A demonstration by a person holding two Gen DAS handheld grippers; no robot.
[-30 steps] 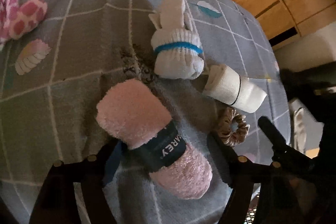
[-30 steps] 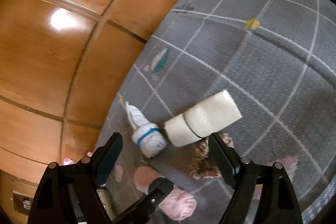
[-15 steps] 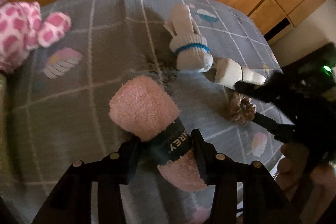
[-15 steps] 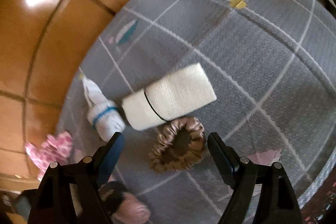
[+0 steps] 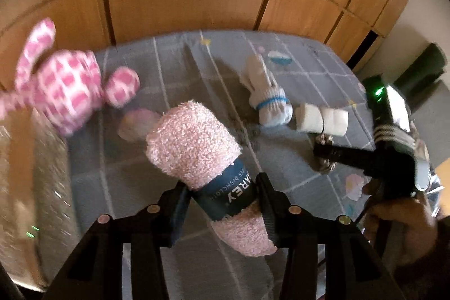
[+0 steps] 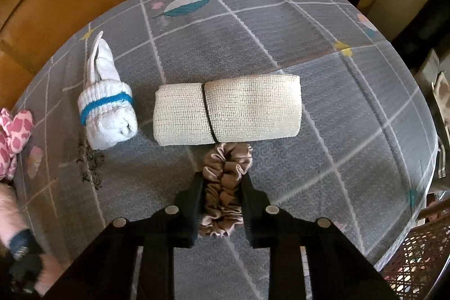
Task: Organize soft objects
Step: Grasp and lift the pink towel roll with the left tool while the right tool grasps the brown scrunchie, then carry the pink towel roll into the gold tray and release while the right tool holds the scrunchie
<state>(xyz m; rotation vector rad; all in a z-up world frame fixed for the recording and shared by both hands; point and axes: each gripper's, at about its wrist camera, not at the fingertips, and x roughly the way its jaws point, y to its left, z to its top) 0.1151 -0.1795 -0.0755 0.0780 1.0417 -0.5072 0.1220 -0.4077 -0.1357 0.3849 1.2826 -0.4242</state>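
The left gripper [image 5: 223, 197] clamps the soft pink dishcloth roll [image 5: 206, 159] at its paper band; the right gripper [image 6: 222, 187], jaws just closing, pinches the light, slippery scrunchie [image 6: 225, 182].

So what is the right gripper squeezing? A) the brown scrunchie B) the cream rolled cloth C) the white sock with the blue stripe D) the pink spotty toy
A: the right gripper pinches the brown scrunchie between its fingers.
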